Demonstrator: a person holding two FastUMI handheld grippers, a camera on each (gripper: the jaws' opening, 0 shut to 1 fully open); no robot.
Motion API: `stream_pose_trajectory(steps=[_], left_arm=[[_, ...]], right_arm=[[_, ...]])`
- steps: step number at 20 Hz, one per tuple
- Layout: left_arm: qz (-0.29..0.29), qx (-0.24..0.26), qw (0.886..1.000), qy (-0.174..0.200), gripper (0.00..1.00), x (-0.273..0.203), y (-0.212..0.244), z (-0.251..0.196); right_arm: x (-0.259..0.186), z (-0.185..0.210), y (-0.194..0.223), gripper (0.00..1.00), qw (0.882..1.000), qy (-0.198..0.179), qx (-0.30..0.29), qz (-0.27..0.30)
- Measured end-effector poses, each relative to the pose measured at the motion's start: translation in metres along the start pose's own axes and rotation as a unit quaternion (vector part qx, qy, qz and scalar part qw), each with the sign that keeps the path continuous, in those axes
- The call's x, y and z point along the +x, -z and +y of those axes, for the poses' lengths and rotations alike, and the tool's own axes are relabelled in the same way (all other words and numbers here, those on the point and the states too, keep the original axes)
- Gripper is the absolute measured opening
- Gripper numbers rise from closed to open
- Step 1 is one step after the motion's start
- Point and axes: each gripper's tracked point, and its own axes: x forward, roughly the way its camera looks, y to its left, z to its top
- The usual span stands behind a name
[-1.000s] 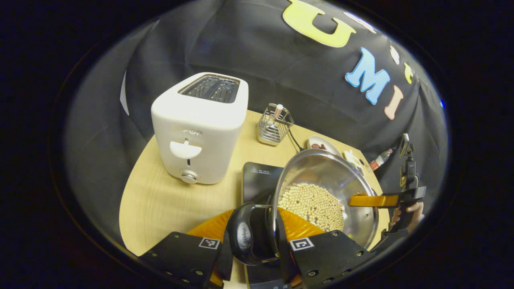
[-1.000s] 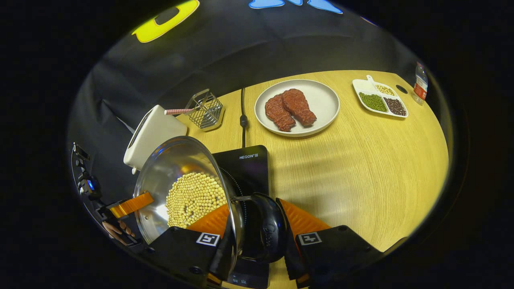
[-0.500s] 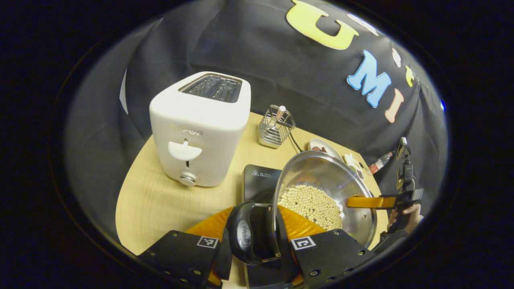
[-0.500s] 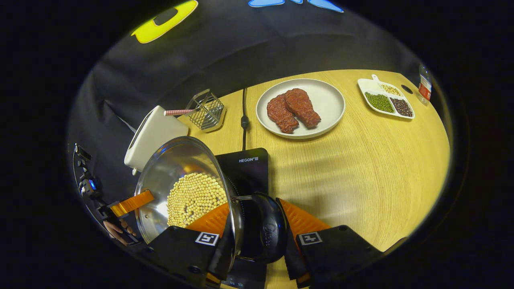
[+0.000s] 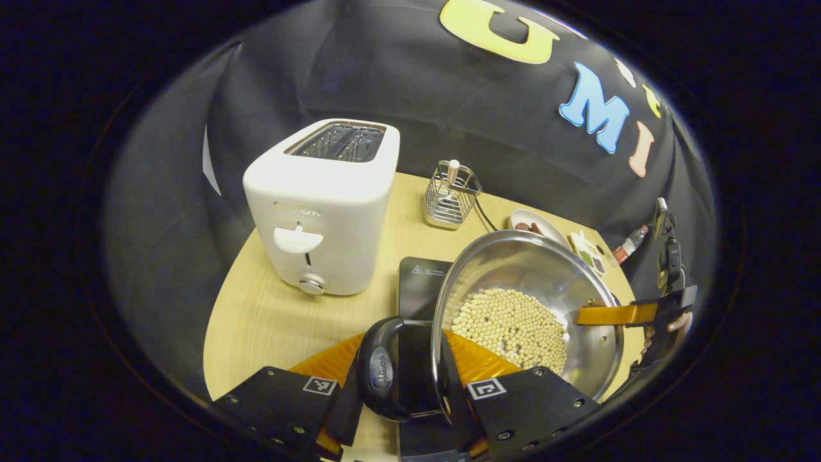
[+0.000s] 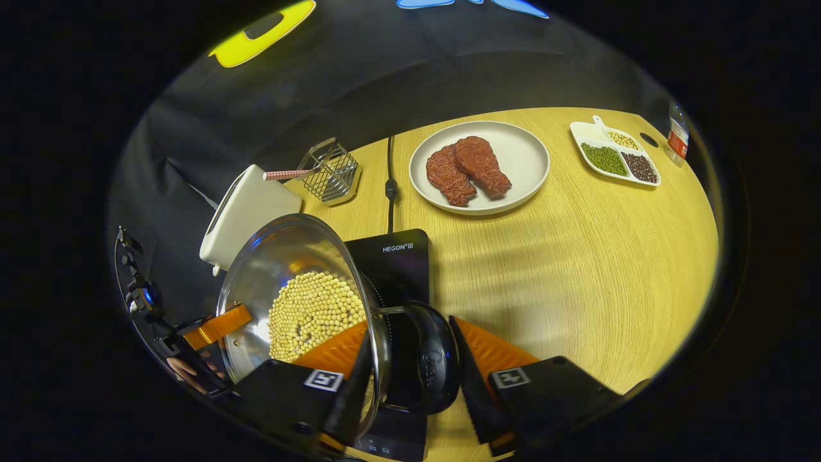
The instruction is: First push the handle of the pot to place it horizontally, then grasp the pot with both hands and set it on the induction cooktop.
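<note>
A steel pot (image 5: 526,269) holding soybeans (image 5: 513,324) sits low over the black induction cooktop (image 5: 417,282), its handles lying sideways. My left gripper (image 5: 404,369) straddles the pot's near black handle (image 5: 381,375) and rim, its jaws slightly parted. In the right gripper view my right gripper (image 6: 414,353) straddles the opposite handle (image 6: 433,366) of the pot (image 6: 282,256), jaws spread, with a gap on the handle's right side. The cooktop (image 6: 394,263) lies under the pot. Each gripper also appears across the pot: the right gripper (image 5: 641,314) and the left gripper (image 6: 202,330).
A white toaster (image 5: 321,205) stands left of the cooktop, with a wire basket (image 5: 452,196) behind it. A plate of meat (image 6: 513,144), a divided dish of beans (image 6: 590,138) and a bottle (image 6: 675,135) stand farther along the wooden table (image 6: 577,269). A cable (image 6: 388,186) runs back from the cooktop.
Both grippers' jaws have widened around the pot handles, the right one more. The pot has settled a little lower over the cooktop.
</note>
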Motion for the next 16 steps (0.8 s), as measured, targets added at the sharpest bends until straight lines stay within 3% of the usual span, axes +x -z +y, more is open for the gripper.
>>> stream_pose_trajectory(steps=[1,3,7,8,9,16], left_arm=[[-0.003,0.001,1.0,-0.008,0.67,-0.007,0.0,-0.001],[-0.015,0.01,1.0,-0.023,0.67,-0.023,-0.005,0.001],[-0.071,0.049,0.994,-0.069,0.67,-0.065,-0.033,0.0],[-0.092,0.06,0.991,-0.082,0.58,-0.08,-0.043,-0.001],[-0.116,0.068,0.986,-0.094,0.58,-0.095,-0.055,-0.003],[-0.235,0.061,0.967,-0.071,0.58,-0.182,-0.089,-0.08]], right_arm=[[-0.007,0.0,-0.001,0.84,1.0,-0.001,-0.003,-0.005],[-0.018,-0.005,-0.005,0.98,1.0,0.005,-0.007,-0.017],[-0.053,-0.021,-0.013,0.98,0.999,0.015,-0.021,-0.048],[-0.063,-0.022,-0.013,0.99,0.998,0.014,-0.022,-0.056],[-0.075,-0.031,-0.016,0.99,0.997,0.023,-0.025,-0.066],[-0.17,-0.089,-0.036,0.99,0.981,0.08,-0.053,-0.169]])
